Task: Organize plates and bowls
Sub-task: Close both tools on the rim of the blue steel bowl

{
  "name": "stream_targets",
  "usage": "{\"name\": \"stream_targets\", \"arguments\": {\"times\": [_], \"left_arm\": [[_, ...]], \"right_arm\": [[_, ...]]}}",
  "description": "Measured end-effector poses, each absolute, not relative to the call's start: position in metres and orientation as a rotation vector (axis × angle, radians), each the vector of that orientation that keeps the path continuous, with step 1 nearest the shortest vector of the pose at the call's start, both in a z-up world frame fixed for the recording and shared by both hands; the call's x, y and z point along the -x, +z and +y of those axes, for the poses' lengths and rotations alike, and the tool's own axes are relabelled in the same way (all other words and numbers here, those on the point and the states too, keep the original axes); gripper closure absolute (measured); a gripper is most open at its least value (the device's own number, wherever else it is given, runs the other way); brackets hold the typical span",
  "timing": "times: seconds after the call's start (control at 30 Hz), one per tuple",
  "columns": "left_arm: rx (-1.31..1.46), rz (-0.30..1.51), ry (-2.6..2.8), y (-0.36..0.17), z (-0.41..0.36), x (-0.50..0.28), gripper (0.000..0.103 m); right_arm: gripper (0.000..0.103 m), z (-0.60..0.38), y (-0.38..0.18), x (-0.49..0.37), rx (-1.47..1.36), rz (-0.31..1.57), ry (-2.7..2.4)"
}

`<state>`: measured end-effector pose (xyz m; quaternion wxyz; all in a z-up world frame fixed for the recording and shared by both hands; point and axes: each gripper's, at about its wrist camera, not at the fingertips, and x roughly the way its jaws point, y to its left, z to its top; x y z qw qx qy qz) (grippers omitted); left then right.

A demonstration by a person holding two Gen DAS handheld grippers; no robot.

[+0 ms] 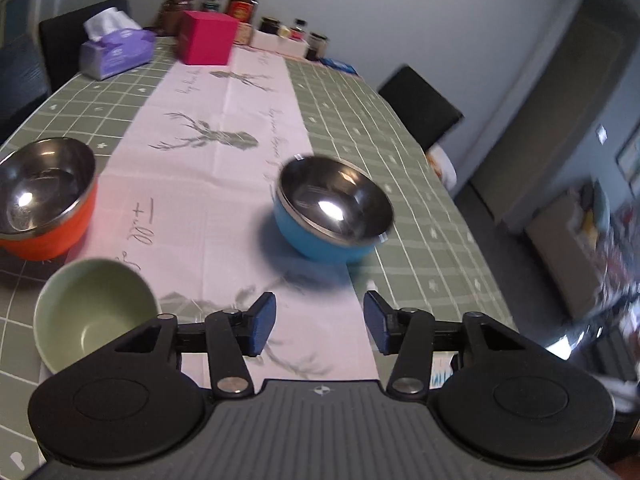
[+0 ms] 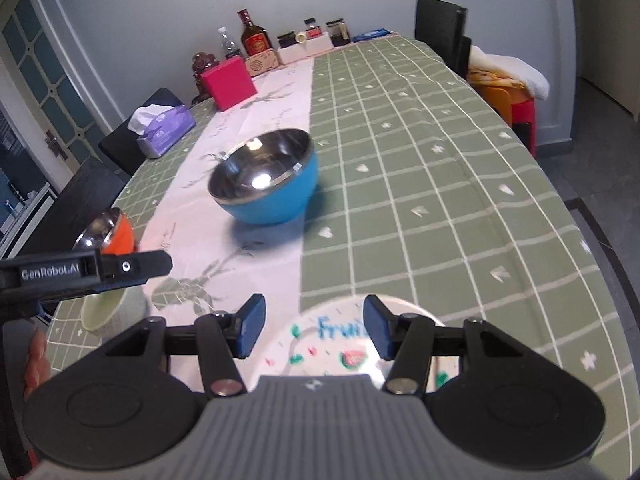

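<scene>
A blue bowl (image 1: 334, 210) with a steel inside stands on the white table runner (image 1: 208, 152), ahead of my left gripper (image 1: 320, 328), whose jaws are open with nothing between them. An orange steel-lined bowl (image 1: 42, 200) sits at the left, and a pale green bowl (image 1: 94, 316) lies nearer, just left of the left finger. In the right wrist view my right gripper (image 2: 314, 328) hangs open above a white plate (image 2: 324, 344) with fruit drawings. The blue bowl (image 2: 266, 180) lies farther ahead. The orange bowl (image 2: 116, 232) and green bowl (image 2: 102, 306) show partly behind the other gripper's body (image 2: 84, 270).
The green checked tablecloth (image 2: 440, 180) covers the long table. At the far end stand a red box (image 1: 206, 38), a tissue pack (image 1: 118, 50), bottles and jars (image 2: 256, 40). Black chairs (image 1: 420, 108) line the sides. A hand (image 2: 36, 360) shows at the left edge.
</scene>
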<state>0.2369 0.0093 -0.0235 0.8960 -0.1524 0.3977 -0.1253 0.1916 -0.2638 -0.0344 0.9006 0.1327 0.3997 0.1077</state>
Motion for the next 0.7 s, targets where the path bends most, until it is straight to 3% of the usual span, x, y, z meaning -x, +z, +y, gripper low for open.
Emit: {"name": "stream_targets", "arguments": {"times": [0.23,0.33,0.7], "left_arm": [[0.367,0.791,-0.201,-0.021,0.028,-0.276,0.044],[0.370,0.789,-0.211,-0.020,0.036,-0.291,0.032],[0.405,0.861,-0.199,-0.050,0.035,-0.341,0.031]], "right_arm": [[0.049,-0.239,-0.019,-0.239,-0.305,0.821,0.237],[0.049,-0.239,-0.016,-0.264,-0.358,0.821,0.225],[0.050,-0.231,-0.041,-0.332,-0.439,0.929,0.128]]}}
